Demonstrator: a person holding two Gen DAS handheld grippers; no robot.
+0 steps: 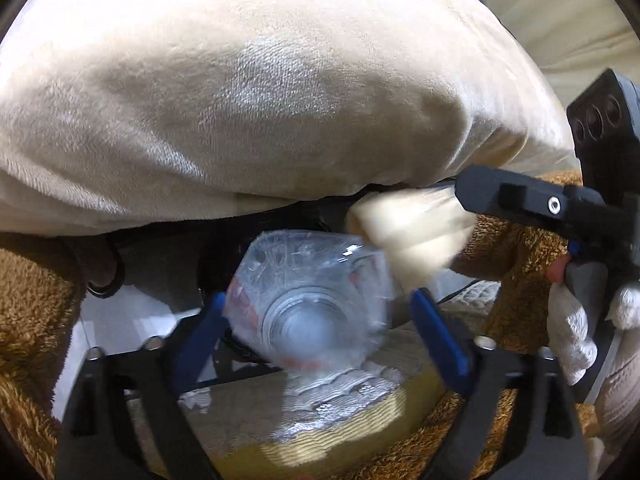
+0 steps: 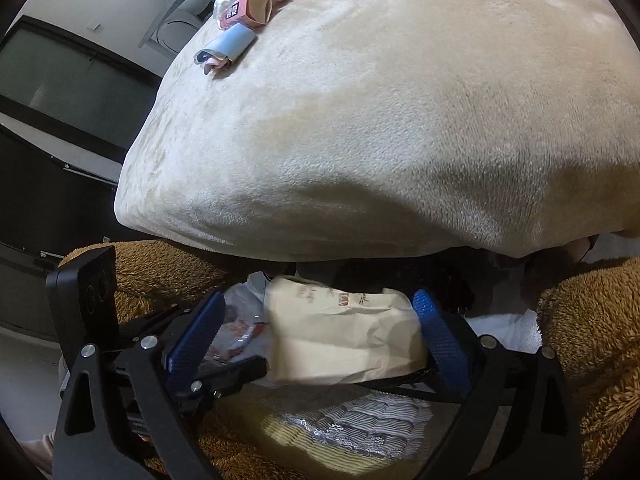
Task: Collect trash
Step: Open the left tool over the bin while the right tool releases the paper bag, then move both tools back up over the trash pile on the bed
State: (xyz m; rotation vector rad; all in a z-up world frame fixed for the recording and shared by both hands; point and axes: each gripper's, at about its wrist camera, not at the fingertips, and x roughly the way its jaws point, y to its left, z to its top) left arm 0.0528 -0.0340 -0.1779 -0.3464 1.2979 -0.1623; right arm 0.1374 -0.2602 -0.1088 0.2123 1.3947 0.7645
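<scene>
Between open left claw (image 1: 316, 320) pads: clear bottle (image 1: 308, 300), untouched.

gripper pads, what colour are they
Blue, with a fine dimpled texture; the pads show best in the right wrist view.

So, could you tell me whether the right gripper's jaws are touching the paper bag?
Cannot tell: in the right wrist view the paper bag sits between the right gripper jaws, blurred, no plain gap.
</scene>
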